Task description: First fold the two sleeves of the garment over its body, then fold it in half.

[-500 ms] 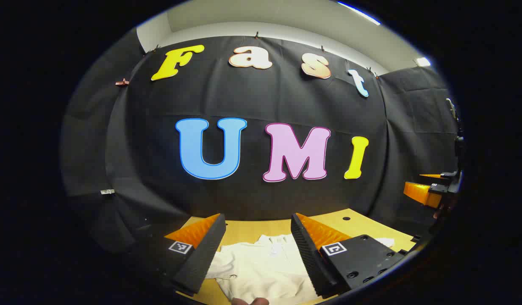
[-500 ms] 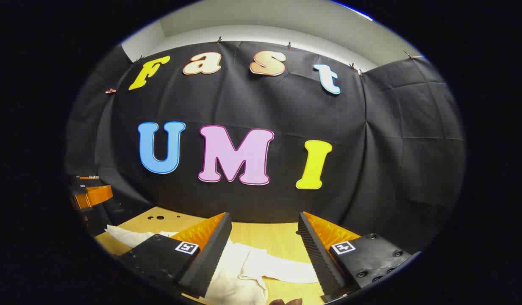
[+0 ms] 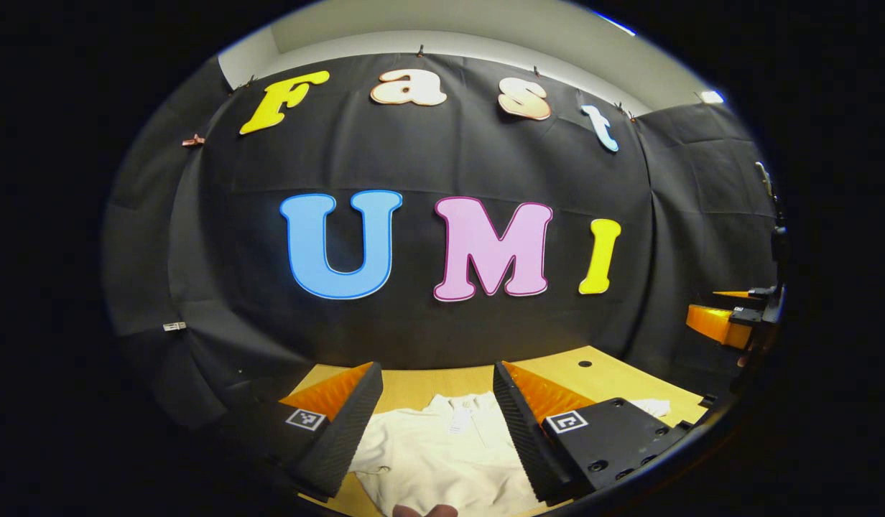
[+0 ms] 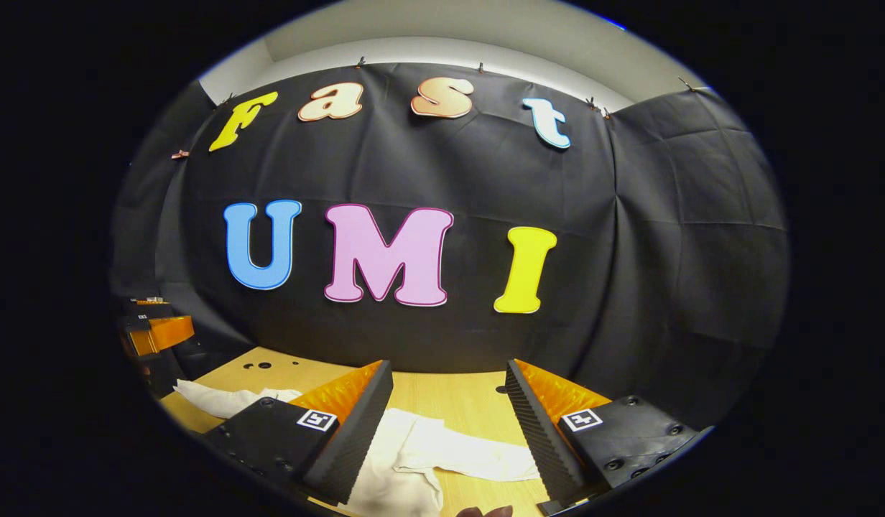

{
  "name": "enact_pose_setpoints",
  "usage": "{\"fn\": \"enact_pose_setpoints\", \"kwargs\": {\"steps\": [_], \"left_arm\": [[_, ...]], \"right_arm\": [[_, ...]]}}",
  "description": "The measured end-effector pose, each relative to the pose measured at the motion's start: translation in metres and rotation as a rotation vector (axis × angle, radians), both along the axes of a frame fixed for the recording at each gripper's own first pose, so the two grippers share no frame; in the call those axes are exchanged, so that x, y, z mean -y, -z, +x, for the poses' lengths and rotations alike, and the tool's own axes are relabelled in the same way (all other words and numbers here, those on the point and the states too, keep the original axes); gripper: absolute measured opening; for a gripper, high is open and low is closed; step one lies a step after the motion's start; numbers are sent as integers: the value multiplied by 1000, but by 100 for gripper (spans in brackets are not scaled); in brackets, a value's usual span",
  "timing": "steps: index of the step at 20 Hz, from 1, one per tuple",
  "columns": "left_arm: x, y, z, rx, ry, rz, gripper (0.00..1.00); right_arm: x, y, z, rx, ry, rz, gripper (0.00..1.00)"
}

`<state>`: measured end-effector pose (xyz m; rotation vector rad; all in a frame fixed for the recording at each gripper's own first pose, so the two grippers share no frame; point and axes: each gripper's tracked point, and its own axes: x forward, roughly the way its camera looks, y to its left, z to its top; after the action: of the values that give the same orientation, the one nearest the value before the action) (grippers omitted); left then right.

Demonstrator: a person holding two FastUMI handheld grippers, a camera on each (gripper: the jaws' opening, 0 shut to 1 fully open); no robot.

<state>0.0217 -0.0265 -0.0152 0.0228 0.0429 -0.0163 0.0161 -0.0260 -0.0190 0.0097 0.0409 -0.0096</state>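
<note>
A white garment point(image 3: 442, 459) lies on the wooden table point(image 3: 428, 379), its collar toward the far wall. My left gripper point(image 3: 435, 416) hovers open above its upper body, nothing between the fingers. In the right gripper view the garment point(image 4: 399, 474) has one sleeve point(image 4: 471, 454) stretched to the right across the table, and another white part point(image 4: 220, 398) lies at the left. My right gripper point(image 4: 450, 416) is open above that sleeve and holds nothing. The right gripper point(image 3: 723, 323) shows at the far right of the left gripper view, the left gripper point(image 4: 159, 332) at the far left of the right gripper view.
The table point(image 4: 457, 398) ends at the black cloth wall close behind the garment. Small round holes point(image 4: 259, 365) mark the tabletop near its far left corner, and one hole point(image 3: 585, 364) sits at the right. A fingertip point(image 3: 424, 510) shows at the bottom edge.
Both views have tilted down slightly, so the wall sits higher and more of the table and garment shows. Both grippers stay open.
</note>
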Motion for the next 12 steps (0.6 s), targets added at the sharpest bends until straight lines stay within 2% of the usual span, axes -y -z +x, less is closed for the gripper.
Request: {"fn": "enact_pose_setpoints", "kwargs": {"steps": [6,9,12], "left_arm": [[17,7,9,-15,8,22,95],[26,13,14,-29,10,31,95],[36,20,18,-52,11,42,95]], "right_arm": [[19,16,8,-33,15,12,97],[42,44,13,-92,40,37,98],[75,82,21,-166,84,11,98]]}}
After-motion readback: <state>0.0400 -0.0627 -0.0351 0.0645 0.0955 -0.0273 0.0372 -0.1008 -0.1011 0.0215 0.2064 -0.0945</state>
